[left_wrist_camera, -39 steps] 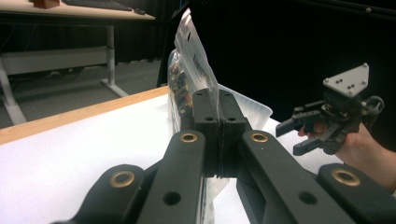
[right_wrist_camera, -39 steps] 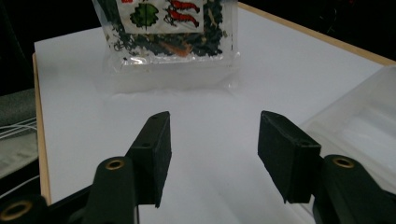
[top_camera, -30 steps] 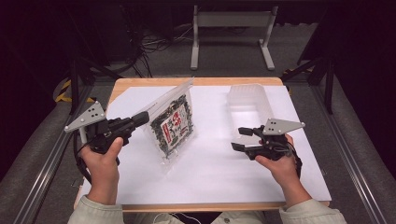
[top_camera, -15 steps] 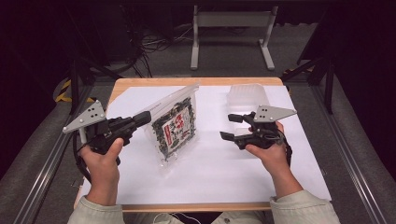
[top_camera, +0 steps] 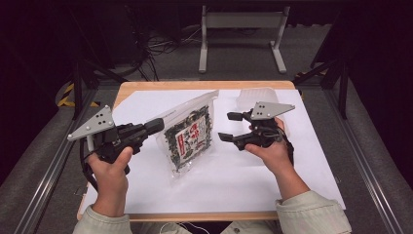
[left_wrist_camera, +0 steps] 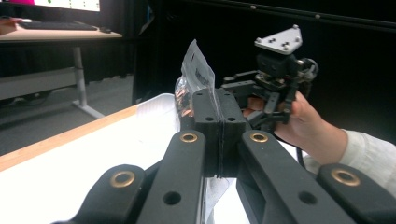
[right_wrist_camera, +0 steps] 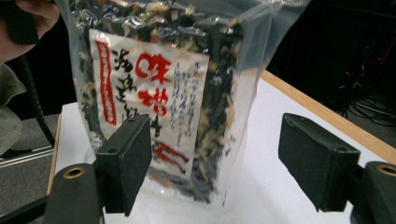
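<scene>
High view: a clear bag of dried food [top_camera: 189, 139] with a white and red label stands tilted on the white-covered surface [top_camera: 243, 180]; the bag serves as landmark for all places here.
Left hand-held gripper [top_camera: 155, 126]: just left of the bag, jaws clenched on the bag's upper left edge, holding it up off the sheet.
Left gripper view: the two black pads [left_wrist_camera: 205, 114] are pressed together with the thin plastic edge of the bag [left_wrist_camera: 198, 70] pinched between them.
Right hand-held gripper [top_camera: 231, 126]: just right of the bag, jaws spread with nothing between them, apart from the plastic.
Right gripper view: the bag [right_wrist_camera: 163, 93] stands straight ahead beyond the open jaws, label facing the camera; neither pad [right_wrist_camera: 128, 161] touches it.
Clear container [top_camera: 257, 96]: lies right of the bag and farther back, behind the right hand-held gripper.
Change, right side: a second ago this hand-held gripper sat well right of the bag, close to the container; it is now nearer the bag and a little higher, and its jaws have just been opening wider.
Change, left side: hand and grip look the same as before.
Change, bag: same spot and same lean as a second ago.
</scene>
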`<action>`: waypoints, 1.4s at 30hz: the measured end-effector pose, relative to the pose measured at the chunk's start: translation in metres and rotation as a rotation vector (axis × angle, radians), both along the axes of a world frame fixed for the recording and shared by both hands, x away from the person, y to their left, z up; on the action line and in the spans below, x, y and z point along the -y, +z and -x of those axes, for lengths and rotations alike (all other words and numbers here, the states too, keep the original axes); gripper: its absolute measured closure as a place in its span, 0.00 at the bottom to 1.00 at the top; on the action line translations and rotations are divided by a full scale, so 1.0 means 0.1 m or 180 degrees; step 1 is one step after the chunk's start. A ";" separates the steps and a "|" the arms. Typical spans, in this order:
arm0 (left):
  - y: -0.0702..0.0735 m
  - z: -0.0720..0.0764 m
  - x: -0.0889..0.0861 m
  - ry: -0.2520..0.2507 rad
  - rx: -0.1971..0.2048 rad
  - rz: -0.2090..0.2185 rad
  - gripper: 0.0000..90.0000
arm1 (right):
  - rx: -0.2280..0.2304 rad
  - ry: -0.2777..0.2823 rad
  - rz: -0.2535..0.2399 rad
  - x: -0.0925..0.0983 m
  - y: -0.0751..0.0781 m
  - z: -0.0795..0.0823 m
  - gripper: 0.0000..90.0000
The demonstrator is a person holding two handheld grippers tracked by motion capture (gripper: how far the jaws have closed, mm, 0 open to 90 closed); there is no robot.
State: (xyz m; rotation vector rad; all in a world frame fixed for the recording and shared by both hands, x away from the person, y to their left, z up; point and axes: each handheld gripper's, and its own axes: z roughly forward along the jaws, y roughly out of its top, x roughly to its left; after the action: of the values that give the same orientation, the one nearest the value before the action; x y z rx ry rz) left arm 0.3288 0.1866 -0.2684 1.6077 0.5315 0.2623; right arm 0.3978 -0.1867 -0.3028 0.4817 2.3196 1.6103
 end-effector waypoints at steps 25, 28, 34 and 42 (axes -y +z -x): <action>-0.04 0.01 0.15 -0.0309 0.0038 0.0018 1.00 | 0.0025 0.0407 -0.0070 -0.25 0.00 -0.11 0.27; -0.05 0.00 0.14 -0.0300 0.0019 0.0046 1.00 | 0.0052 0.0420 -0.0039 -0.25 0.01 -0.10 0.31; -0.09 -0.04 0.10 -0.0128 0.0006 0.0010 1.00 | 0.0127 0.0482 0.0041 -0.20 0.05 -0.05 0.54; -0.10 -0.04 0.07 0.0054 0.0034 -0.0041 1.00 | 0.0300 0.0672 0.0196 -0.24 0.07 0.04 0.75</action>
State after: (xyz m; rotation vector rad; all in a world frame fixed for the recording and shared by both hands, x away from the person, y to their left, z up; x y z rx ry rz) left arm 0.3332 0.1791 -0.2781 1.6142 0.5364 0.2873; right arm 0.3935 -0.1632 -0.2956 0.1472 2.4073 1.6075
